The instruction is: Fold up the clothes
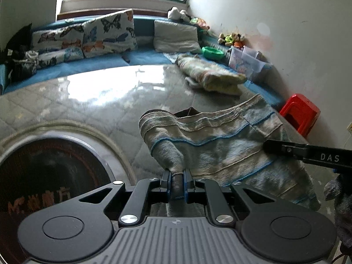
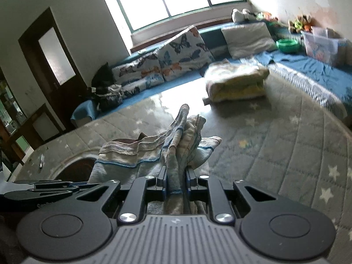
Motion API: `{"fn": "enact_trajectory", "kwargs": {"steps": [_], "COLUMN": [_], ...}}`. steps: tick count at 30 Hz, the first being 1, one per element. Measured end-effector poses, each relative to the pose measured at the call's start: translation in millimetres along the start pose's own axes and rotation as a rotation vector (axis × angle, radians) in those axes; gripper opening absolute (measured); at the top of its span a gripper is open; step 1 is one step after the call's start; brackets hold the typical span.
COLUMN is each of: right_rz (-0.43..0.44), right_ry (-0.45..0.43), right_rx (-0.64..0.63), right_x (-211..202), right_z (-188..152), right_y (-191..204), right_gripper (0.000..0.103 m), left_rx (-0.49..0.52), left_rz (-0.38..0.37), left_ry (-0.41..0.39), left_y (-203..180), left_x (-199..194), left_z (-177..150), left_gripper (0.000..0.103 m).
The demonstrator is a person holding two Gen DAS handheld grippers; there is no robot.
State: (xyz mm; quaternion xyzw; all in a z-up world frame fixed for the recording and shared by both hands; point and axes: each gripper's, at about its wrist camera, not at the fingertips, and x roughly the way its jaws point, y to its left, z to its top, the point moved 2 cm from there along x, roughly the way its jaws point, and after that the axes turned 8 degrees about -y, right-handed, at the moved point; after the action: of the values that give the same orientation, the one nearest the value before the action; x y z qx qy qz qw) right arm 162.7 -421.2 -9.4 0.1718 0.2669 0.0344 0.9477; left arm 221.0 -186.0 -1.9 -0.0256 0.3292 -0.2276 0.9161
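A grey garment with blue and cream stripes (image 1: pixel 220 140) hangs stretched between my two grippers, above the quilted table cover (image 1: pixel 99 110). My left gripper (image 1: pixel 177 176) is shut on a bunched corner of it. The right gripper's black finger (image 1: pixel 286 148) enters the left wrist view from the right and meets the garment's far edge. In the right wrist view my right gripper (image 2: pixel 176 176) is shut on a thick bunch of the same garment (image 2: pixel 132 151), whose folds stand up between the fingers. The left gripper (image 2: pixel 44 189) shows low at the left there.
A folded yellow and cream pile (image 1: pixel 211 74) lies at the table's far side. A round dark opening (image 1: pixel 50 171) in the cover sits at the left. Behind are a blue sofa with butterfly cushions (image 1: pixel 107 33), a green bowl (image 1: pixel 213 52), plastic boxes (image 1: pixel 246 60) and a red stool (image 1: pixel 300 112).
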Motion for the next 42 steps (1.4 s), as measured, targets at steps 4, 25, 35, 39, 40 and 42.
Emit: {"fn": "enact_trajectory", "kwargs": {"steps": [4, 25, 35, 39, 40, 42], "right_rz": [-0.023, -0.039, -0.050, -0.051, -0.052, -0.059], "right_ry": [0.031, 0.104, 0.066, 0.048, 0.048, 0.045], "right_rx": [0.022, 0.015, 0.005, 0.003, 0.004, -0.006], "right_x": [7.0, -2.0, -33.9, -47.1, -50.6, -57.4], "right_z": [-10.0, -36.1, -38.6, -40.3, -42.8, -49.2], "right_y": [-8.5, -13.6, -11.7, -10.4, -10.0, -9.2], "right_gripper": [0.017, 0.030, 0.044, 0.046, 0.046, 0.047], "left_rx": [-0.005, 0.014, 0.022, 0.026, 0.024, 0.029], "left_rz": [0.006, 0.010, 0.042, 0.056, 0.053, 0.051], "left_ry": [0.013, 0.035, 0.029, 0.026, 0.025, 0.020], "left_y": [3.1, 3.6, 5.8, 5.7, 5.6, 3.8], "left_x": [3.4, -4.8, -11.0, -18.9, -21.5, -26.5], "left_z": [-5.3, -14.2, -21.3, -30.7, -32.4, -36.0], "left_gripper": [0.012, 0.016, 0.035, 0.046, 0.046, 0.051]}}
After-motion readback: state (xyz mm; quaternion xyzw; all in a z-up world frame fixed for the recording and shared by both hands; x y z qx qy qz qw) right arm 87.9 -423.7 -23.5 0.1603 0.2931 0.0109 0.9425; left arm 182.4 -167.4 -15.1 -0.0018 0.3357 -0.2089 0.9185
